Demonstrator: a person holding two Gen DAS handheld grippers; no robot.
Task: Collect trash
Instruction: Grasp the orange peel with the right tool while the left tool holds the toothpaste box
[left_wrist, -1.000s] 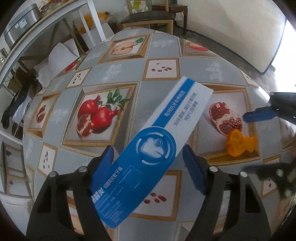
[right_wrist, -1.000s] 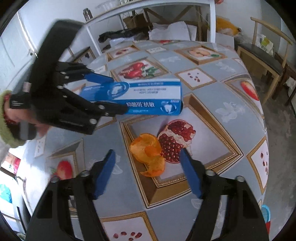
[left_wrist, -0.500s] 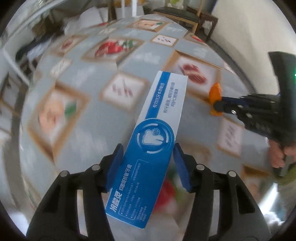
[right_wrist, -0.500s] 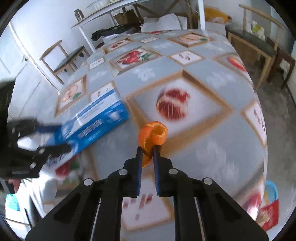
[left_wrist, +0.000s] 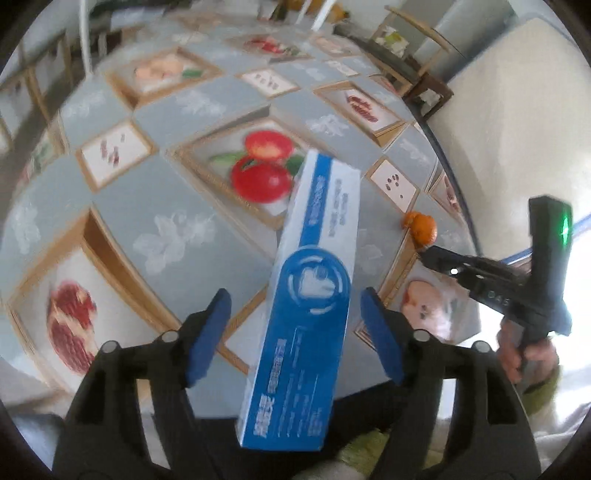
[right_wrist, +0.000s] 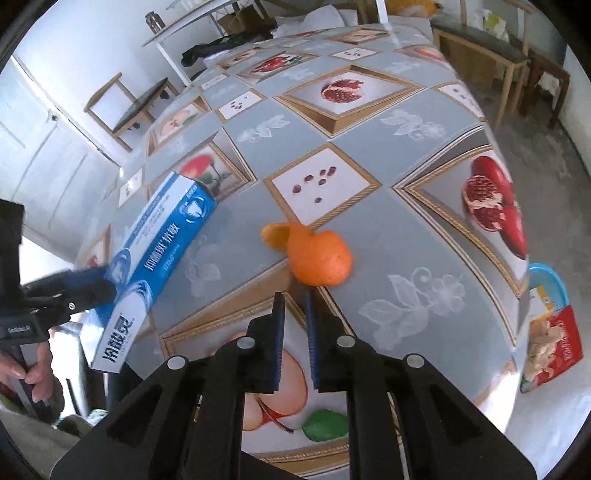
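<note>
The table (right_wrist: 424, 192), covered in a grey cloth printed with fruit pictures, curves away to a rounded edge on the right, with bare floor beyond it; chairs (right_wrist: 491, 48) stand past the far side. Down by that right edge a blue-rimmed bin (right_wrist: 546, 284) holds a red snack packet (right_wrist: 554, 350).

On the left, the left gripper (left_wrist: 295, 325) has its blue pads spread wide on either side of a blue and white toothpaste box (left_wrist: 310, 295). In its own view, gaps show between the pads and the box, so the jaws look open; the right wrist view shows the box raised above the table near its front edge, and what bears it cannot be told.

Further right, the right gripper (right_wrist: 295, 321) has its jaws nearly together, a narrow slit between them. An orange peel (right_wrist: 314, 254) sits just past the fingertips, at or touching the tips; whether it is actually pinched cannot be told.
</note>
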